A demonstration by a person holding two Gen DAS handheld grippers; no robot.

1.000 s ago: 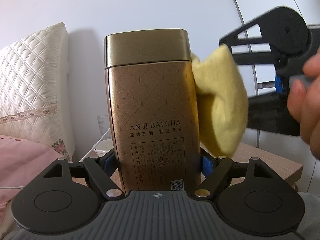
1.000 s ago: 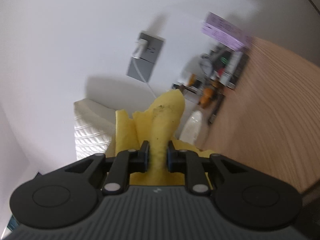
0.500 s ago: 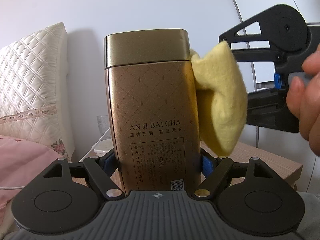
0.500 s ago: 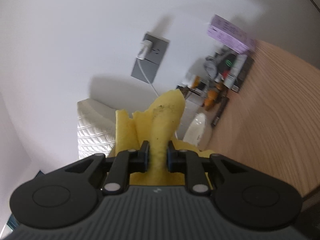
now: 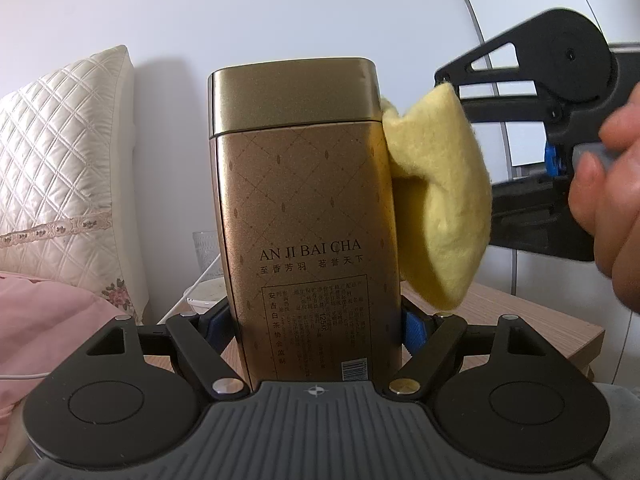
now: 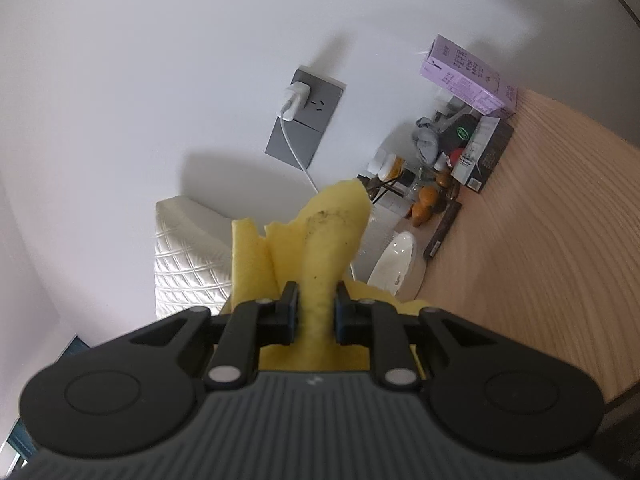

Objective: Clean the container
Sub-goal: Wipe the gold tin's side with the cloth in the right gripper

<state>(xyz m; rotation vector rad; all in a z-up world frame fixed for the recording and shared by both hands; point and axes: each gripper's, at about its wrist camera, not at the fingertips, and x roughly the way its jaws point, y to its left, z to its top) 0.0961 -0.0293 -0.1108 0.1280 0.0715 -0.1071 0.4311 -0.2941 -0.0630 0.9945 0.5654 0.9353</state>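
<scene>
In the left wrist view, the gold tea tin [image 5: 308, 216] stands upright in the middle, lid on, lettered "AN JI BAI CHA". The left gripper [image 5: 316, 326] clasps it low down, a blue pad pressed against each side wall of the tin. Against the tin's right wall, just under the lid's rim, lies a folded yellow cloth [image 5: 440, 204]; it touches the tin along that edge and hangs down beside it. Right of the cloth comes the right gripper [image 5: 448, 88], black and lying on its side, with a person's hand [image 5: 612, 216] around its grip at the frame's edge. Left of the tin a quilted cream pillow [image 5: 60, 184] leans on the wall, with pink bedding [image 5: 44, 320] below it. Behind the tin a wooden bedside table [image 5: 516, 320] shows, and just left of the tin stands a ribbed glass [image 5: 206, 252].

In the right wrist view, the right gripper [image 6: 316, 310] is clenched on the yellow cloth [image 6: 328, 240], which stands up between the pads, dark specks on its top fold. The tin is not in this picture. Behind the cloth are the pillow [image 6: 188, 264], a grey wall socket [image 6: 304, 116] with a white charger, and a white bowl [image 6: 394, 264] on the wooden surface [image 6: 532, 248]. Farther along that surface sits a clutter of small items, too blurred to name surely, under a purple box [image 6: 464, 76].
</scene>
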